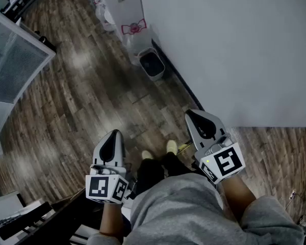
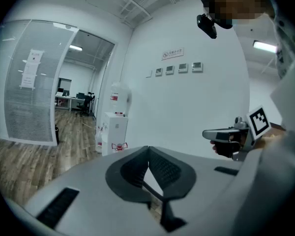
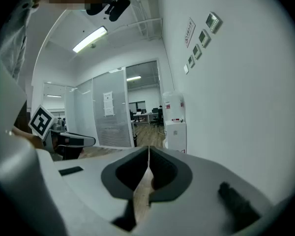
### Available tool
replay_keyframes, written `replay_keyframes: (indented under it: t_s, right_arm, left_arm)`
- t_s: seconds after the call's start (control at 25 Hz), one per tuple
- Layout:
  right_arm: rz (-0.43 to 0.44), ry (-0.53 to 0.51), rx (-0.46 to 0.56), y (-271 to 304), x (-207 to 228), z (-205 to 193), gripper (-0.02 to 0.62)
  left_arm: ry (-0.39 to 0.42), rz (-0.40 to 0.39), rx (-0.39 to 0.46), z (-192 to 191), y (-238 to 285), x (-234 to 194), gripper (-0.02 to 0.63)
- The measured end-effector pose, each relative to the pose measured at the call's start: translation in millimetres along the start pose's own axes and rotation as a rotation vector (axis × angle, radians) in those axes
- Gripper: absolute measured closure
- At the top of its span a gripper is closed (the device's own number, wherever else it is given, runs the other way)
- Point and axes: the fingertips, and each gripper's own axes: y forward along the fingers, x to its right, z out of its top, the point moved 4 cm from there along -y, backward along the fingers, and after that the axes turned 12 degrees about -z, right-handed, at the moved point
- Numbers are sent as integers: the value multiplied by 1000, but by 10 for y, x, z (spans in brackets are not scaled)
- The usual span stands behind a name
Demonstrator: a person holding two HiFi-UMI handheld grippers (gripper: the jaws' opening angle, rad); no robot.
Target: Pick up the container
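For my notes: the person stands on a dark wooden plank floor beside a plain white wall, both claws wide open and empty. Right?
No: both are shut. In the left gripper view the left claw has its jaws together, in the right gripper view the right claw likewise. The rest is correct.

No legible text anywhere. Wall sign: red print, too small to read. Paper notice on glass partition: unreadable. Marker cube: black-and-white square pattern, no letters.
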Motion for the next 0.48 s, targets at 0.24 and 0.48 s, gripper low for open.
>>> replay_keyframes:
  t_s: [0.24,0.48]
  right_arm:
    - [-67,-14,42,78,-170,224,571]
    - [-110,22,58,37,-226,275,571]
  left_arm:
    - [54,87,-19,229,-70,-239,592]
    - [148,96,-34,344,-60,-247,592]
